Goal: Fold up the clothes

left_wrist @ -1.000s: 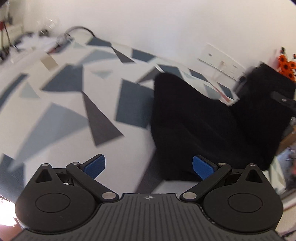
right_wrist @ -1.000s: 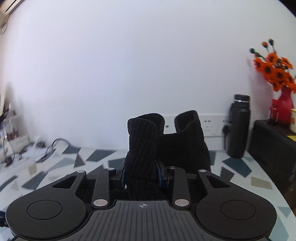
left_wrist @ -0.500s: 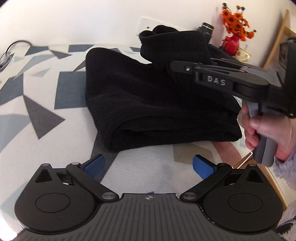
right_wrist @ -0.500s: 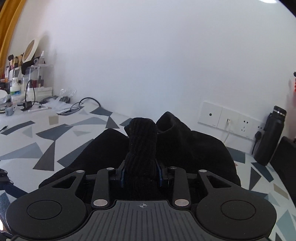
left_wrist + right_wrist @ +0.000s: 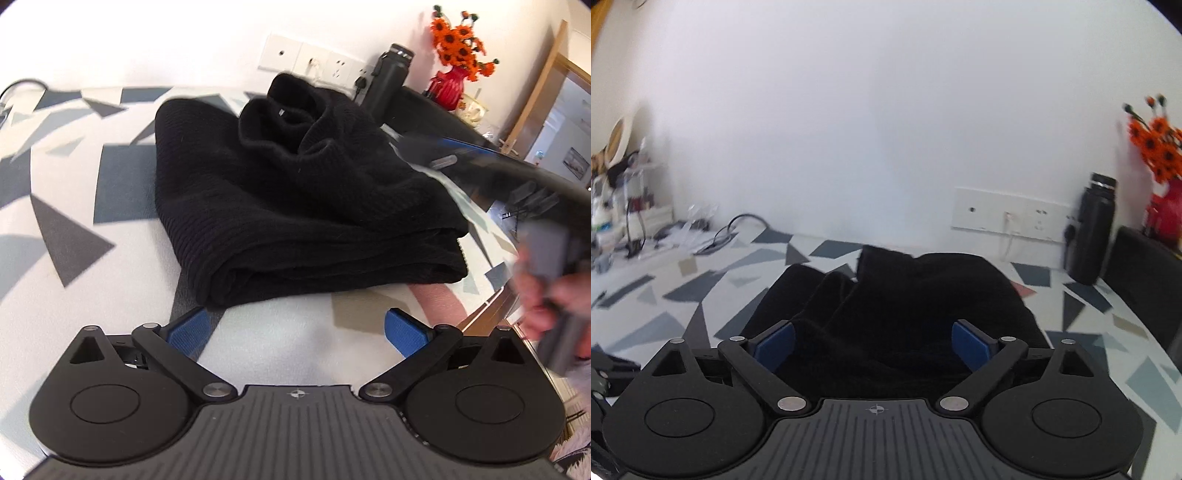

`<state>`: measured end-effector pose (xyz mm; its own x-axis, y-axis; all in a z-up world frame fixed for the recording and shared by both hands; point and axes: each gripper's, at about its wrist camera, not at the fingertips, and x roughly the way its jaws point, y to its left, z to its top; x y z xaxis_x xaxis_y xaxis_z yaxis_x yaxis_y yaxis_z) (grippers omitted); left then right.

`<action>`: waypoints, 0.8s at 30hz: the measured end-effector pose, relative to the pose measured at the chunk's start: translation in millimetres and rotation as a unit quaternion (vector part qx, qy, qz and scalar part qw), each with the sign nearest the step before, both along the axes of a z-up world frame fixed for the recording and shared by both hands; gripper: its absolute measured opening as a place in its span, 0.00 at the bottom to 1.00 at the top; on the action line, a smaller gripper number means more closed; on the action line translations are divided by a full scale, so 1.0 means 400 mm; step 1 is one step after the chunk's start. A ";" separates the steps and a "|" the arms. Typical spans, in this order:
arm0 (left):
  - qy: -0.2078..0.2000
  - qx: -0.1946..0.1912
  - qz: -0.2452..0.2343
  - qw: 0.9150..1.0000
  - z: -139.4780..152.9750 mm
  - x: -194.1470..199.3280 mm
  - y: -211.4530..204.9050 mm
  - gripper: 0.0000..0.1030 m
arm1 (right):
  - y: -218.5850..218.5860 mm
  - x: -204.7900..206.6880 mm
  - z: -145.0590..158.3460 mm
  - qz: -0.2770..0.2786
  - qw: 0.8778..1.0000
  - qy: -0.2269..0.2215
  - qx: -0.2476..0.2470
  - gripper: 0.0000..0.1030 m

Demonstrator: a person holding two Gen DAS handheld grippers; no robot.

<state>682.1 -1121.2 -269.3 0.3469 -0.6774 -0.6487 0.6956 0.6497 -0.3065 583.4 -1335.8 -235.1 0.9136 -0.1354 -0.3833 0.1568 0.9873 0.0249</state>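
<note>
Two hand-held grippers frame one black knitted garment (image 5: 295, 206), which lies folded in a thick bundle on my patterned table (image 5: 62, 206). The fold's rounded edge faces my left camera, and the loose ribbed cuffs sit bunched on top toward the wall; I judge they were laid there to keep the bundle compact.

My right hand-held gripper (image 5: 873, 345) has just been opening: its blue pads (image 5: 775, 347) now stand wide apart, and the knit beneath and between them is touched by neither pad, so the cloth is released and rests on the bundle under its own weight. In the left view this tool appears as a blurred dark bar at the right edge, with my hand (image 5: 554, 291) wrapped round its grey handle beyond the table's corner. It points shallowly downward across the garment toward the wall.

My left hand-held gripper (image 5: 297, 332) is spread open and empty. It hovers over bare table just short of the near folded edge, tilted more steeply downward, its left pad (image 5: 188, 328) close beside the fold's near corner without gripping it.

By my judgement this fold is set down, and what remains is squaring or flattening the bunched cuffs. A black bottle (image 5: 1093, 229) and a red vase (image 5: 448, 88) of orange flowers stand well behind the bundle.
</note>
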 end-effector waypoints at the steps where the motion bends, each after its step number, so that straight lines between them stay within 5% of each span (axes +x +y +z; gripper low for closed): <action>1: -0.011 -0.006 0.000 1.000 0.013 0.000 0.007 1.00 | -0.026 -0.023 0.026 -0.018 1.000 -0.007 0.024 0.90; 4: -0.034 -0.022 0.010 0.999 0.048 0.012 0.031 1.00 | -0.145 -0.089 0.118 -0.068 0.992 -0.004 0.101 0.98; 8: -0.029 -0.041 0.047 0.998 0.069 0.058 0.071 1.00 | -0.283 -0.090 0.198 -0.105 0.980 0.031 0.165 0.91; 14: -0.042 -0.021 0.038 0.998 0.054 0.076 0.046 1.00 | -0.311 0.080 0.311 -0.042 0.976 0.054 0.206 0.86; 19: -0.046 -0.006 0.018 0.999 0.012 0.047 0.013 1.00 | -0.235 0.344 0.241 0.024 0.968 0.173 0.178 0.81; 24: -0.048 -0.003 0.035 0.998 -0.017 0.039 -0.017 1.00 | -0.173 0.547 0.120 0.053 0.943 0.306 0.121 0.84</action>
